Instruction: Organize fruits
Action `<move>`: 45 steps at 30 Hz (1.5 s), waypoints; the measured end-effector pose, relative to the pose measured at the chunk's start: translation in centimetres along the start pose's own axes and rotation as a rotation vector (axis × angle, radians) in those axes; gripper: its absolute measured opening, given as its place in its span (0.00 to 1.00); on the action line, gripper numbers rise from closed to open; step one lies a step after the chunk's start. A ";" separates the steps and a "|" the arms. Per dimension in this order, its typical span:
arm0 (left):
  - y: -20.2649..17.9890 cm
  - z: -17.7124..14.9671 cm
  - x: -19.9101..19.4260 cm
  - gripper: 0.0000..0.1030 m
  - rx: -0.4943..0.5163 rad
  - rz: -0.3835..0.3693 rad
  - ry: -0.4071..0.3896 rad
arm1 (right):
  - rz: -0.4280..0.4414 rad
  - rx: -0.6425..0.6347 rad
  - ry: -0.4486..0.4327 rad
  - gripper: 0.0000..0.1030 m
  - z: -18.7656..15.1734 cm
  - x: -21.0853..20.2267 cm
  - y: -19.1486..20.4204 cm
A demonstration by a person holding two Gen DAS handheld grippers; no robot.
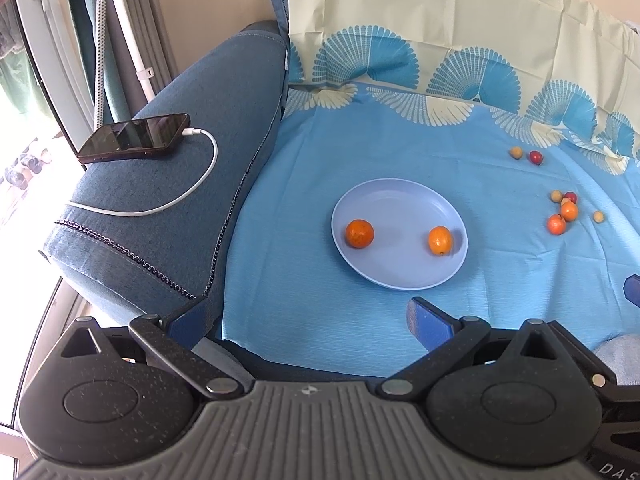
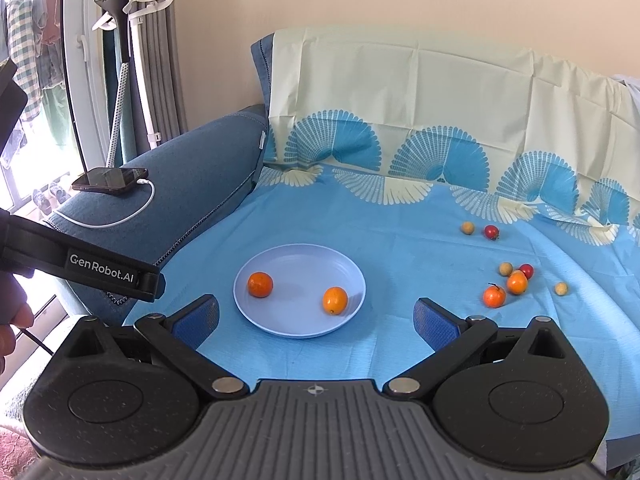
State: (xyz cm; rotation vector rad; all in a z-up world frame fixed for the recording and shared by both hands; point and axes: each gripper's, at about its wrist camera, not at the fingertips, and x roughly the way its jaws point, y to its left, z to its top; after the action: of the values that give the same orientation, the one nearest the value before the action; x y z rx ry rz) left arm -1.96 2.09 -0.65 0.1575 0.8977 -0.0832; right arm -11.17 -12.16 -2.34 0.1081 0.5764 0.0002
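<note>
We take the pale blue plate (image 1: 400,236) (image 2: 299,292) as our reference; it lies flat on the blue patterned cloth (image 1: 320,152) (image 2: 400,248) that covers the sofa seat.

On the plate we see two oranges, well apart. One orange (image 1: 359,233) (image 2: 260,284) sits on the plate's left part; the second orange (image 1: 440,241) (image 2: 335,300) sits toward its right rim.

To the right of the plate, on the cloth, we see a loose cluster of fruit (image 1: 563,211) (image 2: 512,282): two small orange fruits, a red one and pale round ones, near or touching one another. Further back and right of the plate, a pale fruit (image 1: 516,153) (image 2: 467,227) lies just beside a red fruit (image 1: 535,157) (image 2: 491,232).

Left of the plate, on the sofa armrest (image 1: 180,184) (image 2: 192,184), a phone (image 1: 134,142) (image 2: 110,179) rests with a white cable (image 1: 192,196) (image 2: 120,218) plugged in.

We see the left gripper (image 1: 310,318) short of the plate's near edge, fingers spread wide, holding nothing. The right gripper (image 2: 316,322) is likewise spread wide and empty, with the plate's near rim between its blue pads (image 2: 434,326).
</note>
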 end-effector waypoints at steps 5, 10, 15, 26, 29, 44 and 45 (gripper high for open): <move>-0.3 0.4 0.3 1.00 0.007 0.005 0.010 | 0.006 0.009 0.010 0.99 0.0 0.5 -0.3; -1.0 1.1 0.7 1.00 0.018 0.001 0.018 | 0.000 0.031 0.016 0.99 0.1 1.1 -1.0; -3.4 2.4 1.4 1.00 0.071 -0.031 0.039 | -0.061 0.083 -0.010 0.99 0.1 1.1 -3.5; -13.8 5.4 4.6 1.00 0.228 -0.131 0.064 | -0.305 0.314 -0.031 0.99 -1.7 1.7 -15.7; -17.5 6.0 6.5 1.00 0.265 -0.172 0.095 | -0.364 0.377 -0.031 0.99 -2.4 2.2 -19.4; -37.2 9.5 20.0 1.00 0.463 -0.248 0.107 | -0.527 0.428 0.019 0.99 -4.0 14.8 -35.9; -38.0 9.6 21.0 1.00 0.472 -0.253 0.112 | -0.516 0.429 0.034 0.99 -4.1 16.2 -36.8</move>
State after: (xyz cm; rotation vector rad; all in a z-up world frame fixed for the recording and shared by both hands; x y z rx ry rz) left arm 13.26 -37.15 -15.10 0.4910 0.9951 -0.5278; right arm -0.93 -47.84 -18.33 0.3742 0.6187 -0.6261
